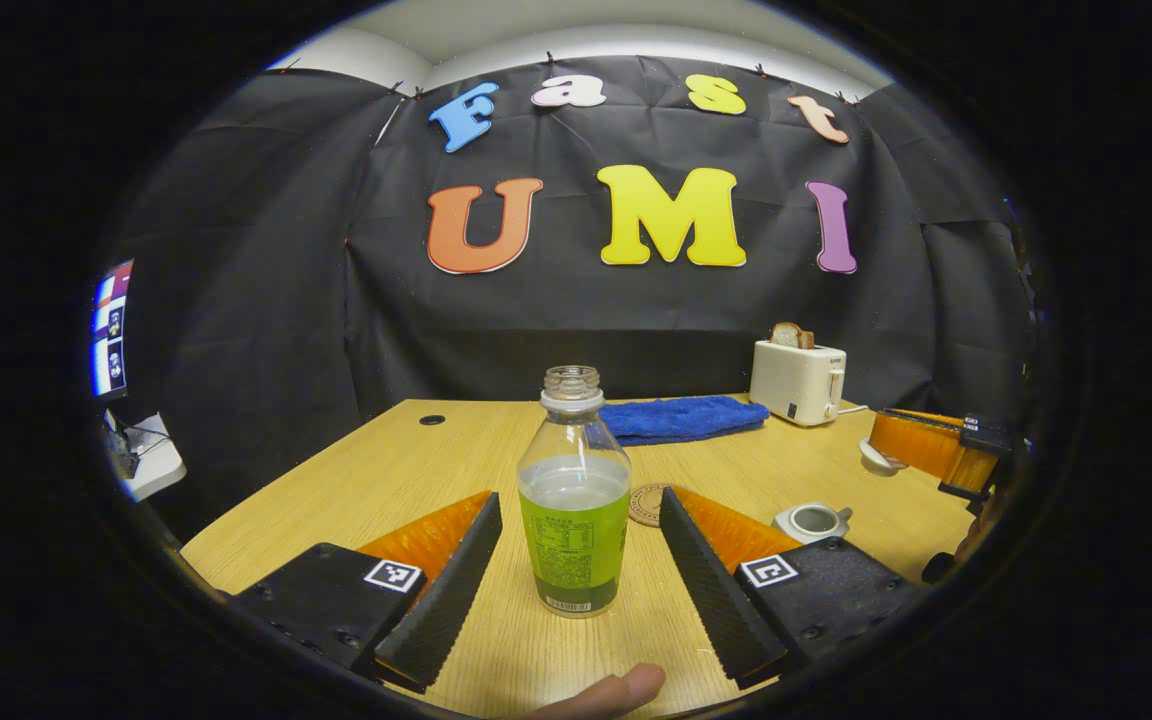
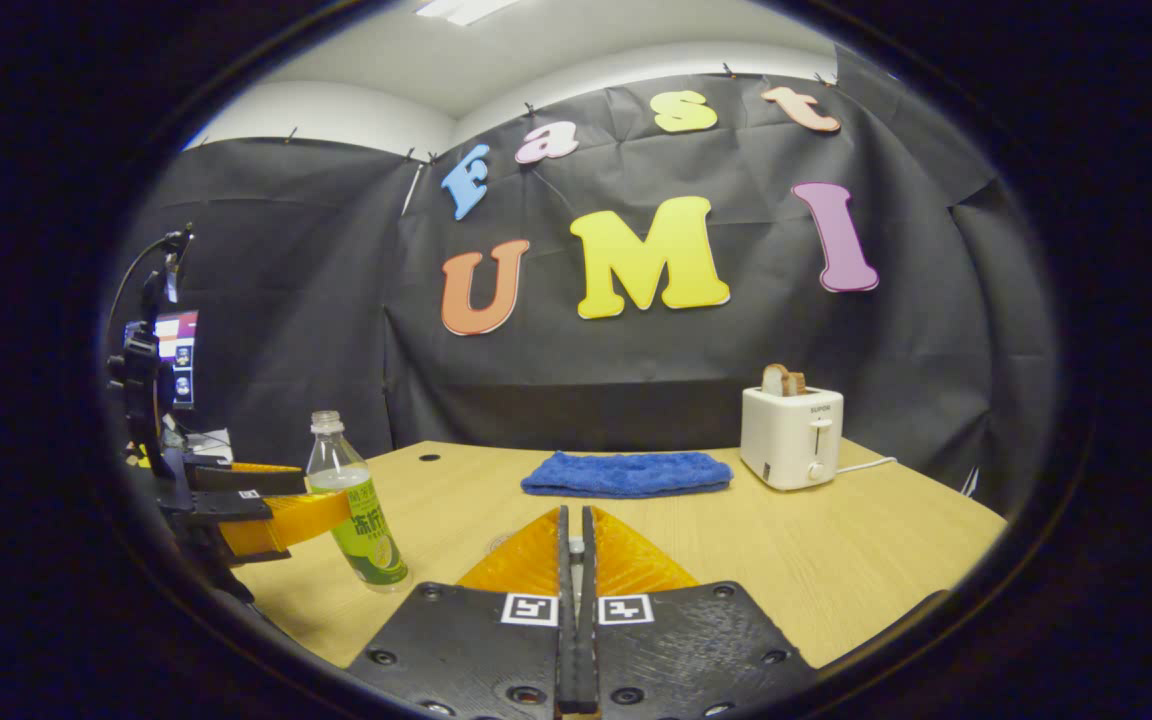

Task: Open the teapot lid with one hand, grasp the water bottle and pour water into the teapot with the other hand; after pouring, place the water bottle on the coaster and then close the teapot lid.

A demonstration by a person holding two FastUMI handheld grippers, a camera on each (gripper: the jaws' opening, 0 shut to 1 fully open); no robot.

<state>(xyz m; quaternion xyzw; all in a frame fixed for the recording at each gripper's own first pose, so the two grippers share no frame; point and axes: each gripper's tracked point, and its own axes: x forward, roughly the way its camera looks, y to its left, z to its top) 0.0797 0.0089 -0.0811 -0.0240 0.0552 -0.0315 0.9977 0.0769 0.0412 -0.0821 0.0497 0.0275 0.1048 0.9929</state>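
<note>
Left gripper view has the bottle (image 1: 575, 490) standing upright on the table (image 1: 356, 480), cap off, part full of water, with a green label around its lower half. The left gripper (image 1: 576, 570) is spread wide, one finger on each side of the bottle, neither touching it. Just behind the bottle lies the round coaster (image 1: 648, 504). Right of the bottle, beyond the coaster, sits the white teapot (image 1: 813, 521) with its mouth open. Farther right of the bottle, the right gripper (image 1: 921, 445) is raised above the table with the white lid (image 1: 876, 459) at its tip. Behind the bottle lie a blue towel (image 1: 681, 417) and a white toaster (image 1: 799, 380) holding bread. A fingertip (image 1: 606, 692) shows at the bottom edge.

Right gripper view shows that gripper's fingers (image 2: 566, 560) nearly together, with a small pale piece pinched between them; whether this is the lid's knob cannot be told. The left gripper's arms flank the bottle.
</note>
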